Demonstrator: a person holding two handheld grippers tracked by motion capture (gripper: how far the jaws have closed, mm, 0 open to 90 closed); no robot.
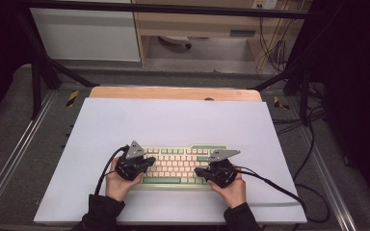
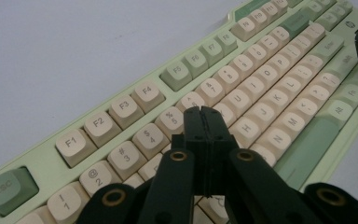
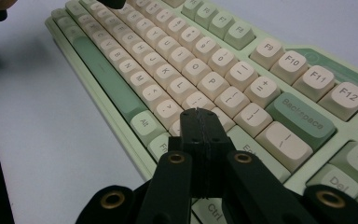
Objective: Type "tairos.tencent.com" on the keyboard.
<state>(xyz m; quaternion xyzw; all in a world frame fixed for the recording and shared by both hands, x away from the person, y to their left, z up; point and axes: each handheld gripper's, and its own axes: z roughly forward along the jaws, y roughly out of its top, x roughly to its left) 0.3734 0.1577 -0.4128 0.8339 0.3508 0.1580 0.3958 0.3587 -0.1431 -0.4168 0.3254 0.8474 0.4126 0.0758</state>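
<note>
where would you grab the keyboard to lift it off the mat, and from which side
Probably by its two short ends, one hand-held gripper per side. The keyboard lies flat and long across the white mat, so its thin green edge is the only grippable lip. Both the left hand-held gripper and right hand-held gripper are shut over the keys now and would have to open first.

- The keyboard (image 1: 178, 166) lies on the sheet (image 1: 173, 125), towards its near edge, lengthwise from left to right.
- The sheet lies on the table (image 1: 173, 93), whose far edge shows behind it.
- The left gripper (image 1: 147, 163) sits over the keyboard's left end, the right gripper (image 1: 200, 172) over its right end, well apart.
- In the left gripper view, the closed jaws hang above the number row, near the 5 key (image 2: 170, 119).
- In the right gripper view, the closed jaws hang above the keys just left of the Backspace key (image 3: 303, 119), with the Alt key (image 3: 144, 123) to their left.
</note>
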